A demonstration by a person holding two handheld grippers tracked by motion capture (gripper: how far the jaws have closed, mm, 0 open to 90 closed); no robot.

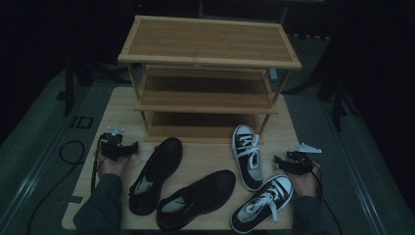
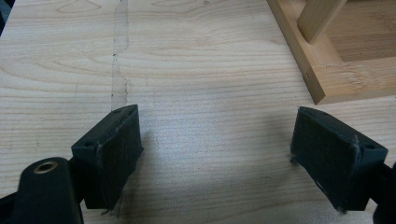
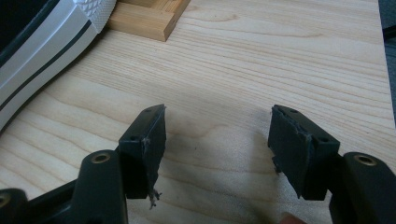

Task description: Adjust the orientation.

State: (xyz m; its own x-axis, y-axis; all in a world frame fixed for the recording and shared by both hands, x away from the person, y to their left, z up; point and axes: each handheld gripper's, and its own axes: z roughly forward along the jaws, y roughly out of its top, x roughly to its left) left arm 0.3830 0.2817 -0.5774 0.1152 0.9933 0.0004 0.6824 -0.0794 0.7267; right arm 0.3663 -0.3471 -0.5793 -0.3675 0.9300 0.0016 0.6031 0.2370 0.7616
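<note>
— Where are the hands right now?

— Both down low on the wooden surface, one at each side. The left claw sits at the left edge, just beside the first black shoe. The right claw is over on the right, close to the two black-and-white sneakers.

— Gripping anything?

— No. From the left gripper view, the left claw has its jaws standing wide apart with bare wood grain between them. Same on the other side: the right claw is spread, nothing between the pads, and they hang just above the board.

— And the shoes?

— Four of them, all lying on the surface in front of the bamboo shoe rack. The first black shoe points up toward the rack, tilted a little right. The second black shoe lies nearer the front edge, angled toward the sneakers. The upper sneaker has its toe right at the foot of the rack; the lower sneaker lies slantwise at the front, its toe touching the upper one's heel or very nearly.

— Anything on the rack?

— Its three shelves look bare. In the right gripper view the upper sneaker's white sole runs along the left, next to the rack's bottom corner.
</note>
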